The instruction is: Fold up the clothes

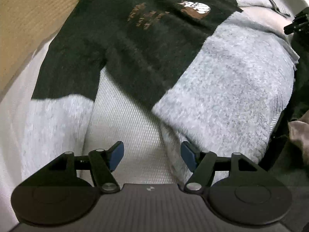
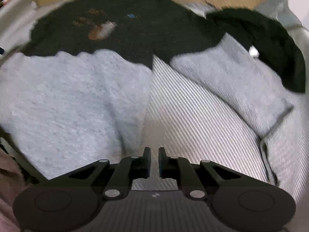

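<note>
Both of your grippers hang empty over the fuzzy black-and-grey sweater (image 1: 146, 44) spread flat on the white ribbed bench (image 2: 193, 116), left gripper (image 1: 152, 157) fingers apart, right gripper (image 2: 154, 162) nearly together, probably lining up a fold.

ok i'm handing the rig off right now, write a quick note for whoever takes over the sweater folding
Left gripper: open, nothing between its pads, above the white ribbed cover between the sweater's left sleeve and its grey hem.
Right gripper: nearly shut with a narrow gap, nothing visibly pinched, at the edge of the grey hem.
Sweater: black top, grey bottom, lying spread on the cover, front graphic up. In the right wrist view its other sleeve lies out to the side.
Done: laid out flat.
Left: no fold visible yet; fold in both sleeves, then the body.
</note>
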Motion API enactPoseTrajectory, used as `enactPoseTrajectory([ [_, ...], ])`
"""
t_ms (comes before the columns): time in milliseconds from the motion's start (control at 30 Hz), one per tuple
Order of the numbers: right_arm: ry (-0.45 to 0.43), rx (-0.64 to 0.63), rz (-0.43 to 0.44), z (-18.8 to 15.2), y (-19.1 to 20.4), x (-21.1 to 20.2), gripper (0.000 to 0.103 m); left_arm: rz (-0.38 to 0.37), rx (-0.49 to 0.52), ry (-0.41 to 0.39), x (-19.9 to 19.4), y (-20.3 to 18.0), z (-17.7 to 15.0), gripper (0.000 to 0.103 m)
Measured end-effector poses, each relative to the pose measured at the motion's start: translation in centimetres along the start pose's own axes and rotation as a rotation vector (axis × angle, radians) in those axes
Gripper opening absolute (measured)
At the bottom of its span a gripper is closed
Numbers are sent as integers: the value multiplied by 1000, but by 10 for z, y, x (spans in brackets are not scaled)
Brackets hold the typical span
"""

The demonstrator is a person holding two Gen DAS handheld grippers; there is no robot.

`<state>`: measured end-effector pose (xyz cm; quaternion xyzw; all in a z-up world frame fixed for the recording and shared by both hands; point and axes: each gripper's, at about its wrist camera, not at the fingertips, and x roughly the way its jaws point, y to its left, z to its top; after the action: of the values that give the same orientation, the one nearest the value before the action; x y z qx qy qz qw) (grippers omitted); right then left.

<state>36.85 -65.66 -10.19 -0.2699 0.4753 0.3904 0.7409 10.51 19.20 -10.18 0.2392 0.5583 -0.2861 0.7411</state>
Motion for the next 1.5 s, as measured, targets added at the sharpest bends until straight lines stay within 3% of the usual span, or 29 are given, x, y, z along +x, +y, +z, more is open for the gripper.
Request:
enactPoseTrajectory([
  [200, -90, -53, 76, 15, 27, -2, 13, -63, -161, -87, -9, -6, -39, 70],
  [367, -105, -169, 152, 26, 72, 16, 14, -199, -250, -182, -10, -14, -65, 70],
  [567, -127, -317, 244, 35, 117, 44, 21, -311, -326, -178, 13, -26, -82, 69],
  [633, -126, -330, 246, 36, 124, 53, 22, -343, -397, -158, 27, -23, -86, 57],
  [667, -116, -322, 252, 36, 125, 59, 22, -361, -418, -164, 30, -21, -88, 41],
  [767, -115, -318, 259, 33, 124, 65, 23, -413, -463, -199, 29, -15, -98, 22],
  [967, -142, -357, 236, 26, 129, 66, 24, -377, -477, -252, 14, -26, -120, 14],
  [1067, -137, -370, 214, 26, 132, 66, 24, -402, -469, -284, 2, -33, -124, 13],
  [1167, -139, -382, 197, 24, 133, 67, 24, -469, -496, -432, -18, -28, -129, 14],
  [1233, -140, -374, 197, 24, 133, 67, 24, -453, -508, -506, -27, -27, -124, 14],
  [1300, -138, -367, 199, 24, 133, 67, 24, -395, -514, -462, -25, -27, -116, 17],
  [1400, -130, -366, 194, 24, 134, 66, 24, -262, -488, -235, 3, -30, -109, 19],
  [1467, -126, -376, 182, 24, 136, 64, 24, -277, -488, -198, 14, -30, -119, 28],
  [1500, -129, -381, 176, 23, 138, 63, 24, -298, -500, -203, 17, -29, -123, 39],
])
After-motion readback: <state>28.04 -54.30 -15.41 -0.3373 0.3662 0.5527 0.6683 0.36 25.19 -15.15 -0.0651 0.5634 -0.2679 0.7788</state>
